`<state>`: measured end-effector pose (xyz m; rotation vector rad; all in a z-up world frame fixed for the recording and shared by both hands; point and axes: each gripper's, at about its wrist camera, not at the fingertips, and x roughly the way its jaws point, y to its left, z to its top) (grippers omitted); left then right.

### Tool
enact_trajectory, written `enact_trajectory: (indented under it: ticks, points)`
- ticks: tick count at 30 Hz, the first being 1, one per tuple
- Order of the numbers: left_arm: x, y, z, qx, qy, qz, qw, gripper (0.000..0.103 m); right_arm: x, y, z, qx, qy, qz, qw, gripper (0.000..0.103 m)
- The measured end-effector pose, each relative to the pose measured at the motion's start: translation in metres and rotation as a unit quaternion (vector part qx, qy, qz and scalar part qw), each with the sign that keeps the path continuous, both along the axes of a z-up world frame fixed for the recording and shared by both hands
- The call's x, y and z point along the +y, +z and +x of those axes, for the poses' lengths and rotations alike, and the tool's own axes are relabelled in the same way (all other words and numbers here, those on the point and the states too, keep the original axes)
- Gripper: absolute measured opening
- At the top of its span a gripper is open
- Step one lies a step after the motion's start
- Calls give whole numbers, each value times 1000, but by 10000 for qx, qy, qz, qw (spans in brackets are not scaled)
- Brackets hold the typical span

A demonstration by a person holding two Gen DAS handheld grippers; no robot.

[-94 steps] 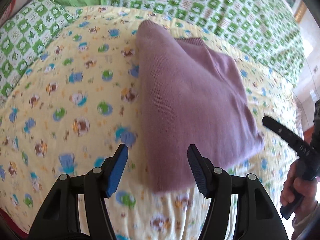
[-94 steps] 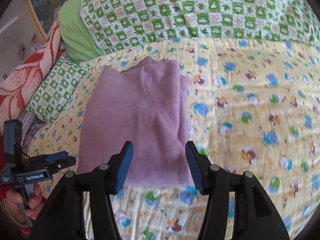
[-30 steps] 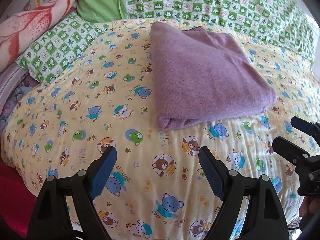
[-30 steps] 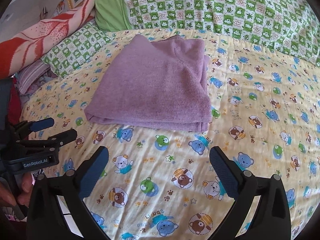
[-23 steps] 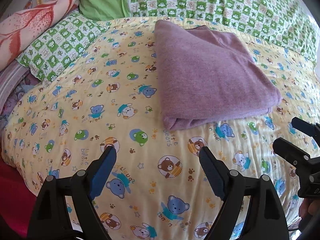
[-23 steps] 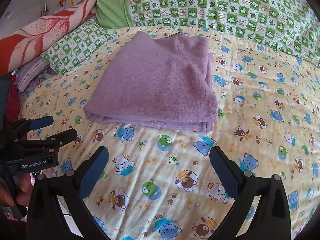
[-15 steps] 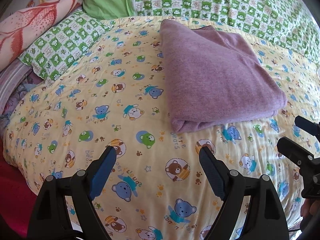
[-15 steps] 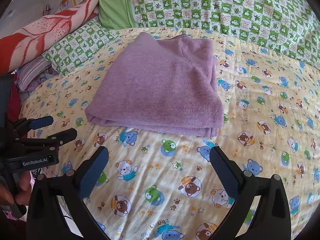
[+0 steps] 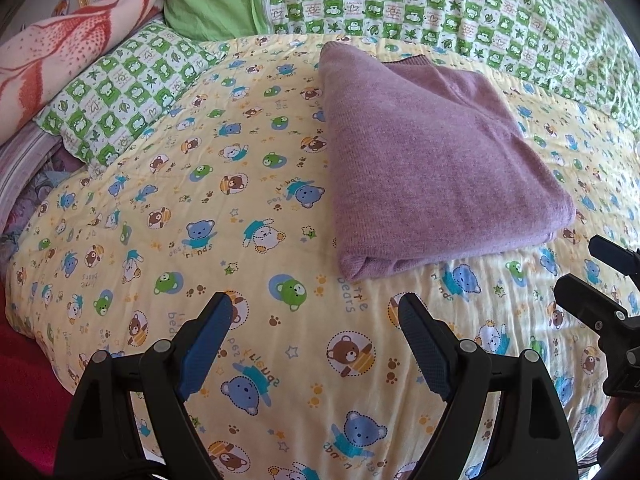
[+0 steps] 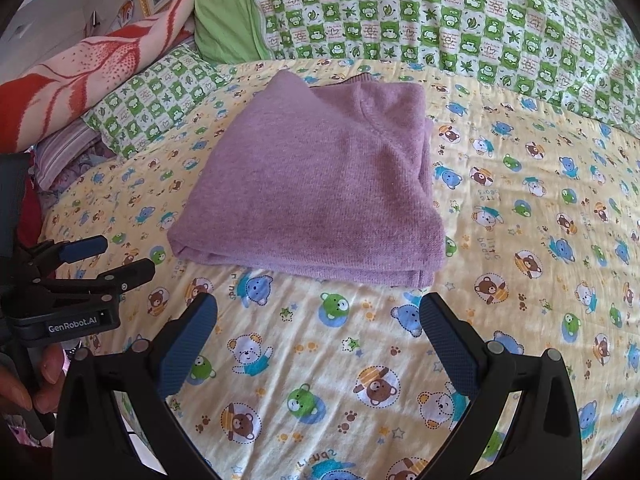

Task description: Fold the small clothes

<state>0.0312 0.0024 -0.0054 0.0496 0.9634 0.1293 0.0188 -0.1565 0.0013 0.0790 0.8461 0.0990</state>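
Your purple knitted sweater (image 9: 432, 160) lies folded in a neat rectangle mid-bed. Your left gripper (image 9: 316, 320) and right gripper (image 10: 318, 320) gape wide, empty. Nothing looks left to fold.

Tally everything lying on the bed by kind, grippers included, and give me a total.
Folded purple garment: 1
Yellow bear-print quilt: 1
Green checked pillow: 1
Green checked blanket: 1
Red and pink patterned blanket: 1
Grippers, both open and empty: 2, left gripper and right gripper
Total: 7
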Motion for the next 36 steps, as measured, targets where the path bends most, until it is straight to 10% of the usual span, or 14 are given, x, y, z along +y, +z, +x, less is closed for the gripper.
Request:
enact_trajectory:
  ticks: [36]
  points:
    - [-5,6,14,22,-161,12,9999,85,-7,15,11,-187,-72,110,9997,101]
